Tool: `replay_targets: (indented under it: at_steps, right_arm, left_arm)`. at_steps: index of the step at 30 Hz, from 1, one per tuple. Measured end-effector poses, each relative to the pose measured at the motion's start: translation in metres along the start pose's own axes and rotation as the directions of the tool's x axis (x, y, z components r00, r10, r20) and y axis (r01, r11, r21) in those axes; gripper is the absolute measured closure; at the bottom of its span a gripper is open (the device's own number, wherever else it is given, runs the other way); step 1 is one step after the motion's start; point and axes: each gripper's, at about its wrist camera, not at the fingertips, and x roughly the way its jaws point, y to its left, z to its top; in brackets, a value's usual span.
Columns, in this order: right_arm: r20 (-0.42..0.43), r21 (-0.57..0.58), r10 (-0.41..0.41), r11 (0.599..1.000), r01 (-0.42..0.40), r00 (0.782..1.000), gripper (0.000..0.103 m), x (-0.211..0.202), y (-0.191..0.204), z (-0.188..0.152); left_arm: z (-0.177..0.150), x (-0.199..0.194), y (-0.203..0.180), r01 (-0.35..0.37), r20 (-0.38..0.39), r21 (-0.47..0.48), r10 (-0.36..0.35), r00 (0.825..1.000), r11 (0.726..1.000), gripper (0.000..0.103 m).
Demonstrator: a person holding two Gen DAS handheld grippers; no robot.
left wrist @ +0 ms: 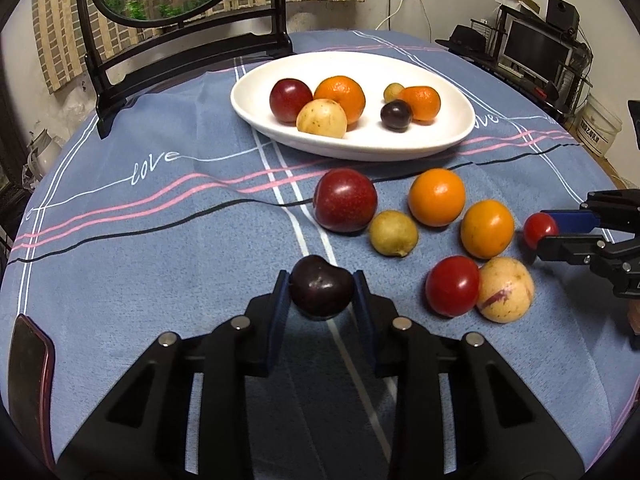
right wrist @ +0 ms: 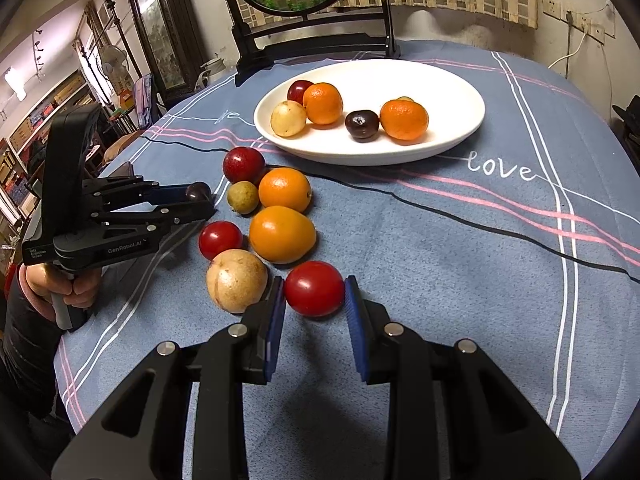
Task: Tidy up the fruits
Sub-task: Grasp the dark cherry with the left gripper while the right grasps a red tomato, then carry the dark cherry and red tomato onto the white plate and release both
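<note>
In the left wrist view, the left gripper (left wrist: 321, 292) sits at 6 o'clock, its two blue pads closed against the sides of a dark plum (left wrist: 321, 286), which hangs a little above the blue tablecloth (left wrist: 140, 264). In the right wrist view, the right gripper (right wrist: 315, 304) also reaches in from 6 o'clock. Its jaws stand about a fruit's width apart with a red tomato (right wrist: 314, 288) between them; the left pad touches or nearly touches the tomato, and a thin gap shows at the right pad, so a firm hold cannot be confirmed.

Beyond the right gripper, toward 10 and 11 o'clock, loose fruit lies in a cluster on the cloth. A pale yellow fruit (right wrist: 236, 280) sits just beside the tomato, then a second red tomato (right wrist: 220, 240), an oval orange fruit (right wrist: 282, 234), a round orange (right wrist: 285, 190), a small greenish-yellow fruit (right wrist: 243, 197) and a red plum (right wrist: 243, 165).

Farther out, near 12 o'clock, a white oval plate (right wrist: 448, 92) holds a red plum, two mandarins, a pale yellow fruit, a dark plum and a small greenish fruit half hidden behind one mandarin. Behind the plate stands a round mirror on a black stand (right wrist: 312, 46).
</note>
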Motion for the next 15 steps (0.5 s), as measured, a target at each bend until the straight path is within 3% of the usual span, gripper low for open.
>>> replay_targets:
  at_steps: [9,15]
  right_arm:
    - [0.022,0.009,0.012,1.000,-0.012,1.000,0.073,-0.002,-0.002,0.003]
    - [0.083,0.054,0.021,0.998,-0.025,0.996,0.073,-0.009,-0.011,0.016]
  left_arm:
    - [0.010,-0.014,0.005,0.058,0.061,-0.069,-0.053,0.997,0.996,0.071]
    - [0.029,-0.023,-0.001,0.110,0.113,-0.108,-0.098,0.989,0.988,0.071]
